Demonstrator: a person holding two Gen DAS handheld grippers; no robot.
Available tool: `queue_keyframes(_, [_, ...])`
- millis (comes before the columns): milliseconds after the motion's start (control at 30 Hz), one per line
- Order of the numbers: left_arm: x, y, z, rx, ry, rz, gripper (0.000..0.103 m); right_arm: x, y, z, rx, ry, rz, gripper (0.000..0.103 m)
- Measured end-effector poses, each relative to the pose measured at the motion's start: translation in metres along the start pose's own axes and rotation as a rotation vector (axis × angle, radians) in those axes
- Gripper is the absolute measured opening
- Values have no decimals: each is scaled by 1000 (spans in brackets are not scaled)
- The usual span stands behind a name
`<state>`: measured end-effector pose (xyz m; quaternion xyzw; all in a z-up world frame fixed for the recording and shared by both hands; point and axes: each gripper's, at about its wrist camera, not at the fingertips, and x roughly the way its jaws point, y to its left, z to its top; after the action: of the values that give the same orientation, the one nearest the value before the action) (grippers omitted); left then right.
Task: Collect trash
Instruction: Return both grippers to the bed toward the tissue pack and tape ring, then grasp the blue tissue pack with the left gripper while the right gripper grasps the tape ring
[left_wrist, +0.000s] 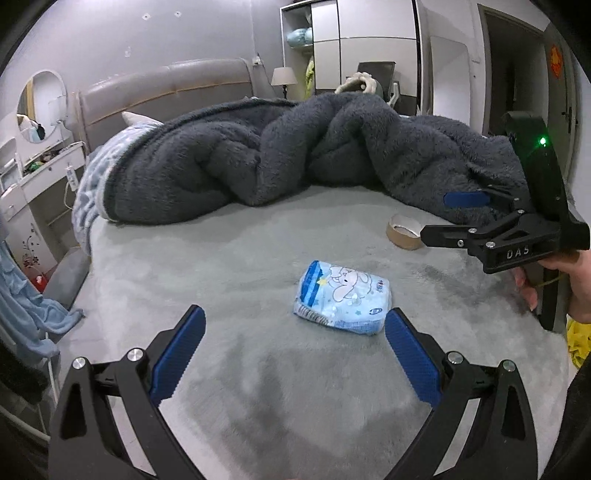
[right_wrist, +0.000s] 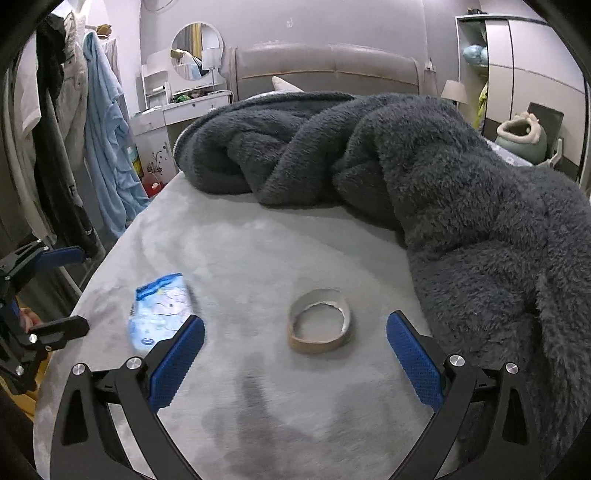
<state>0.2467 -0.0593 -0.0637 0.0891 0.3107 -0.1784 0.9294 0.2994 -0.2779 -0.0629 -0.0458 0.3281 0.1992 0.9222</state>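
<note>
Left gripper (left_wrist: 295, 334) held spread, empty, above grey bed sheet (left_wrist: 240, 258). Light-blue printed plastic packet (left_wrist: 342, 298) lain just ahead, nearer its right finger. Right gripper (right_wrist: 295, 336) likewise spread, empty, lined on brown cardboard tape ring (right_wrist: 320, 320). Approach step judged; 2 descents and closures needed next. Dark fleece blanket (right_wrist: 461, 192) heaped beyond. Trash bin not seen.

We hold our left gripper (left_wrist: 295, 354) low and level, its blue-padded fingers (left_wrist: 181, 354) spread wide apart with nothing between them. Our right gripper (right_wrist: 295, 358) sits likewise, jaws wide and empty. In the left wrist view our right hand (left_wrist: 565, 284) wraps the right gripper's handle.
</note>
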Motion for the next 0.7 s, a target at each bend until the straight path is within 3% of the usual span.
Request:
queue_keyframes(433, [49, -22, 12, 42, 65, -124, 99, 25, -31, 0, 59, 75, 75, 100])
queue_keyframes(700, [68, -36, 13, 84, 114, -113, 96, 34, -23, -1, -6, 101, 80, 99])
